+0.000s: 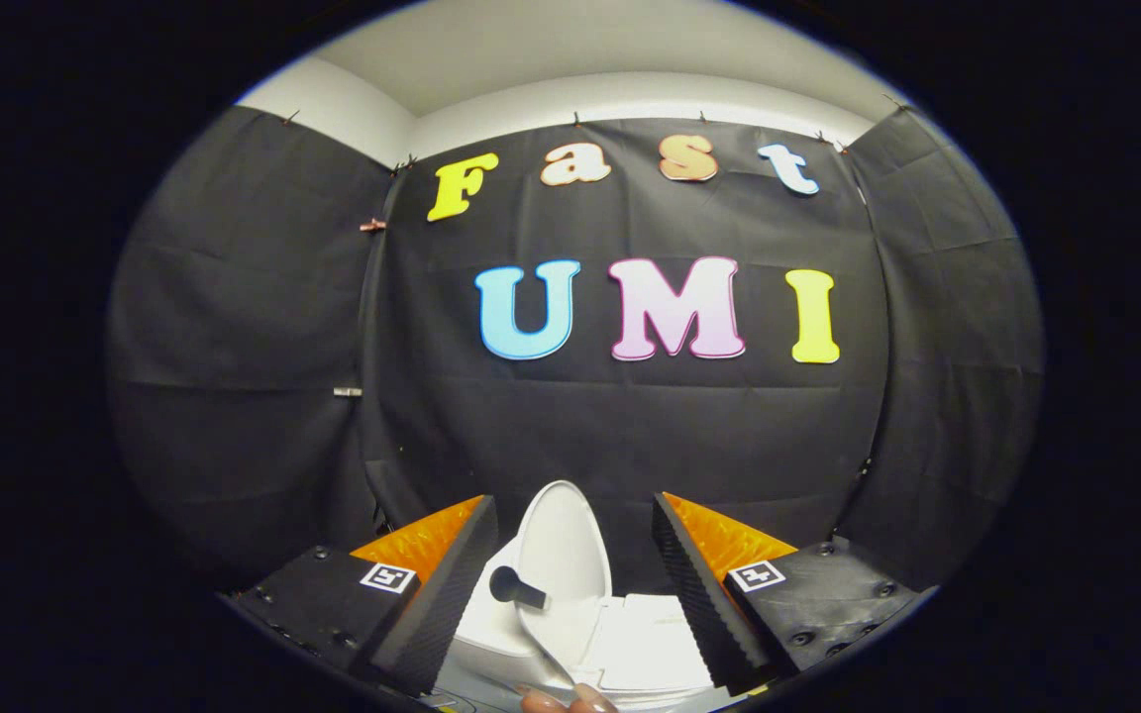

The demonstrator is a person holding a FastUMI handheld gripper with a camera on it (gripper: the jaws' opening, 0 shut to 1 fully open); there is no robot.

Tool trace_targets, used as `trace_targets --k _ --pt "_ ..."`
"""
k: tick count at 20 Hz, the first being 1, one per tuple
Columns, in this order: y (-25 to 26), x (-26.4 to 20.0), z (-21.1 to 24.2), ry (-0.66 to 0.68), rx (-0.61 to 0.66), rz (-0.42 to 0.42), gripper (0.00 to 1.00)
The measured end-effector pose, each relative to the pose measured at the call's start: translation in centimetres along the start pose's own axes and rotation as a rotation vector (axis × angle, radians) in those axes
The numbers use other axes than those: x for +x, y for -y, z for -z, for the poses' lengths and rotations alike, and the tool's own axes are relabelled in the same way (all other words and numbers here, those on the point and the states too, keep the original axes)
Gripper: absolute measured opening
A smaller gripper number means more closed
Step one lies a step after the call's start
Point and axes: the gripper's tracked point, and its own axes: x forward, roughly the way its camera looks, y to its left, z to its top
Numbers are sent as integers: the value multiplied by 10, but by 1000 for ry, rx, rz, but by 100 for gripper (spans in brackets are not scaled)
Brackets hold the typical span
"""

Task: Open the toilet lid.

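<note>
Bottom centre of the frame, someone's fingertips (pixel 570 701) poke in right below the gripper (pixel 572 569), whose fingers are spread wide and gripping nothing. Between them sits the small white toilet (pixel 506 639), its lid (pixel 563 555) already tipped up with a dark knob (pixel 514 587) sticking out. Looks like a bump could knock it back down. Behind, black cloth wall (pixel 630 436), nothing blocking.

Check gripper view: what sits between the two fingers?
In the gripper view, the raised toilet lid stands between the open gripper's fingers, touching neither; its black handle points toward the left finger.
</note>
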Motion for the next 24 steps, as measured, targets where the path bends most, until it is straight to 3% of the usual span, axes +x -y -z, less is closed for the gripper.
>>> trace_targets --k 10,24 --pt "77 -78 -79 119 22 111 98" --pt "109 -107 -97 157 13 173 99"
